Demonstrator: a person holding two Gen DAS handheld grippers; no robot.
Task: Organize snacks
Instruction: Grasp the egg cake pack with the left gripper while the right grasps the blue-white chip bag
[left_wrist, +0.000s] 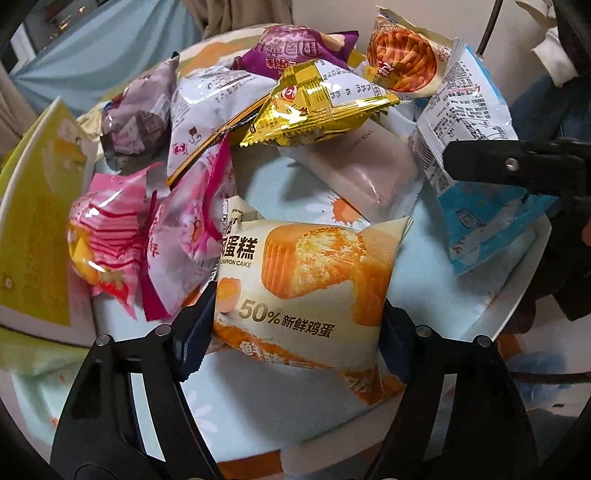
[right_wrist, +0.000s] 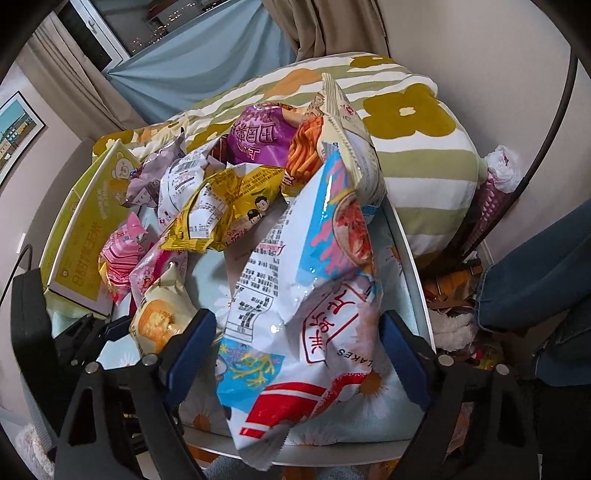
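Observation:
My left gripper (left_wrist: 295, 341) is shut on a cream chiffon cake packet (left_wrist: 306, 280), which also shows in the right wrist view (right_wrist: 159, 314). My right gripper (right_wrist: 299, 350) is shut on a large blue and white snack bag (right_wrist: 306, 288), seen at the right of the left wrist view (left_wrist: 469, 155). Behind lie a gold packet (left_wrist: 317, 107), a purple packet (left_wrist: 295, 48), an orange sticks packet (left_wrist: 402, 55), pink packets (left_wrist: 147, 236) and a white packet (left_wrist: 207, 107), piled on a round tray (left_wrist: 517, 288) with a pale blue daisy surface.
A yellow box (left_wrist: 37, 229) stands at the tray's left edge. A flowered cushion (right_wrist: 417, 147) lies behind the tray. A person's jeans leg (right_wrist: 535, 273) is at the right. Clutter lies on the floor at the right (right_wrist: 458, 288).

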